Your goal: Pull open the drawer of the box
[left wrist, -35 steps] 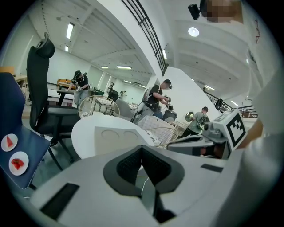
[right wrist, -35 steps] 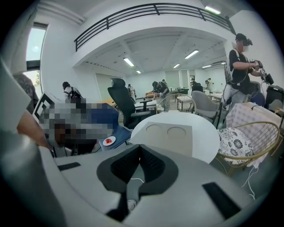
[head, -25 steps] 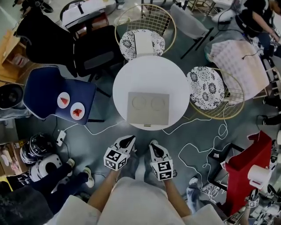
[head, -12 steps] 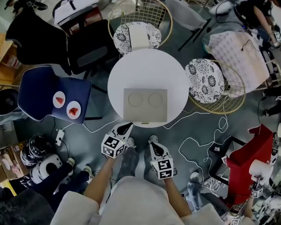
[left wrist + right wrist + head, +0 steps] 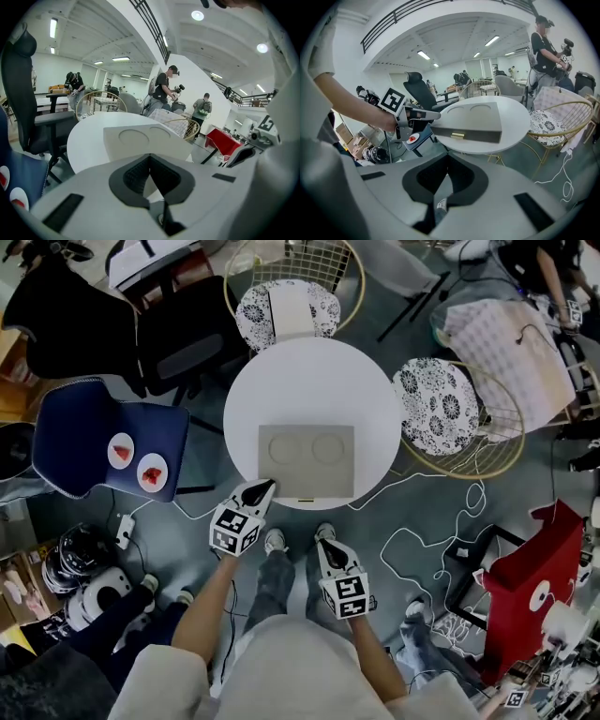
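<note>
A flat grey box (image 5: 307, 460) with two round recesses in its lid lies on the round white table (image 5: 314, 381), at its near side. A small brass drawer handle (image 5: 457, 136) sits in the middle of the box's dark front face, and the drawer is closed. My left gripper (image 5: 261, 486) is shut and empty. Its tip is at the table's edge, by the box's front left corner. My right gripper (image 5: 327, 543) hangs lower, over the floor in front of the table, shut with nothing in it. In the left gripper view the box (image 5: 145, 140) lies just beyond the jaws.
A blue chair (image 5: 103, 451) carrying two plates stands left of the table. A black office chair (image 5: 178, 343) stands behind it. Wire chairs with patterned cushions (image 5: 436, 404) flank the table. White cables (image 5: 422, 540) trail over the floor, and a red stand (image 5: 525, 587) is at the right.
My left gripper has risen from over the floor to the table's edge by the box's front left corner. The right gripper has stayed put, still shut.
</note>
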`<state>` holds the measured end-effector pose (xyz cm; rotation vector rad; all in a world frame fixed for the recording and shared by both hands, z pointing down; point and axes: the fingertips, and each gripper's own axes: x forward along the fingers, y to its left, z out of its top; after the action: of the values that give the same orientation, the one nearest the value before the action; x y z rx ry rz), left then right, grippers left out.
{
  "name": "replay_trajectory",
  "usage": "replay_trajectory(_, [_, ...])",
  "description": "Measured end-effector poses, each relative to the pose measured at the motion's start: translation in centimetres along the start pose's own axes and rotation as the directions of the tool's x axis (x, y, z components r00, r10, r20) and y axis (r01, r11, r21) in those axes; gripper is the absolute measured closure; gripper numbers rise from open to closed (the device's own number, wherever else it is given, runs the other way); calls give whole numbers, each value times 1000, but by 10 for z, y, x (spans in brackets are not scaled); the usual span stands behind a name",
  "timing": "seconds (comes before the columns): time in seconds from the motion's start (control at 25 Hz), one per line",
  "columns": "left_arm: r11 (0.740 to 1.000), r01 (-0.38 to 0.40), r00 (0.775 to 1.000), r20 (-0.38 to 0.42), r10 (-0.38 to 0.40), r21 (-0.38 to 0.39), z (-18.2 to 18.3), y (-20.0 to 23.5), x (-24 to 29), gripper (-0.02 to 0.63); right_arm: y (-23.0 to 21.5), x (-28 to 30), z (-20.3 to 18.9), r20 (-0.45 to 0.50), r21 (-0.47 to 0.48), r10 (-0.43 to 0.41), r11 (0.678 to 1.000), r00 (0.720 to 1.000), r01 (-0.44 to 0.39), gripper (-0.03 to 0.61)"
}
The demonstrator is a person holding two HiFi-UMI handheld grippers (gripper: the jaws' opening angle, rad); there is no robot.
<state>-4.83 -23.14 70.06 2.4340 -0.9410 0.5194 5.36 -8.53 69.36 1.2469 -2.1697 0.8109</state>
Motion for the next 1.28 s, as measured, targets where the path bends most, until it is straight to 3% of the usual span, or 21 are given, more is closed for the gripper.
replay_trajectory(0.4, [1000, -15, 1000, -10, 15, 5, -13, 2, 5, 603, -3, 10, 0, -4, 29, 9, 1000, 1000, -9, 563])
replay_trajectory(0.48, [1000, -14, 1000, -3, 14, 13, -13, 2, 5, 602, 1, 12, 2, 21, 82, 42, 996, 999, -44, 563])
replay_trajectory(0.56, [1000, -15, 1000, 0, 15, 25, -14, 1, 5, 603, 4, 14, 9, 89, 217, 102, 969, 991, -119, 561])
replay_trajectory(0.6, [999, -16, 1000, 0, 16, 30, -14, 1, 5, 603, 4, 14, 15, 141, 318, 126, 934, 982, -166, 561])
replay_trajectory(0.64, [999, -15, 1000, 2, 15, 33, -14, 1, 5, 603, 1, 15, 20, 205, 438, 139, 872, 969, -218, 561])
replay_trajectory(0.68, [999, -14, 1000, 3, 14, 36, -13, 1, 5, 602, -3, 15, 25, 277, 566, 138, 776, 951, -277, 561])
replay_trajectory(0.72, [999, -12, 1000, 4, 12, 38, -12, 1, 5, 603, -9, 16, 29, 353, 683, 120, 645, 928, -343, 561])
replay_trajectory(0.76, [999, -10, 1000, 4, 10, 41, -11, 1, 5, 603, -16, 16, 31, 426, 768, 86, 491, 900, -411, 561])
replay_trajectory(0.8, [999, -8, 1000, 2, 8, 45, -11, 1, 5, 603, -22, 16, 33, 493, 812, 41, 339, 869, -476, 561])
replay_trajectory(0.84, [999, -7, 1000, 0, 7, 49, -11, 1, 5, 603, -28, 16, 36, 549, 817, -6, 212, 836, -536, 561])
replay_trajectory(0.88, [999, -6, 1000, -3, 6, 53, -12, 1, 5, 603, -33, 15, 38, 593, 803, -48, 116, 804, -585, 561])
replay_trajectory(0.92, [998, -6, 1000, -5, 6, 58, -13, 0, 5, 603, -37, 16, 38, 621, 784, -80, 47, 780, -619, 561])
replay_trajectory(0.96, [998, -6, 1000, -6, 6, 63, -13, 0, 4, 602, -39, 18, 36, 634, 770, -103, 0, 766, -638, 561])
replay_trajectory(1.0, [998, -5, 1000, -6, 6, 66, -13, 0, 4, 603, -40, 21, 34, 636, 767, -114, -24, 764, -642, 561])
replay_trajectory(1.04, [998, -5, 1000, -4, 5, 67, -13, -1, 4, 603, -39, 25, 32, 629, 772, -111, -26, 769, -635, 561])
replay_trajectory(1.2, [998, -2, 1000, 4, 2, 61, -12, 0, 4, 602, -29, 39, 30, 605, 796, -48, 31, 795, -604, 552])
replay_trajectory(1.28, [998, -1, 1000, 5, 1, 62, -11, -1, 5, 603, -26, 46, 29, 603, 798, -37, 22, 797, -602, 434])
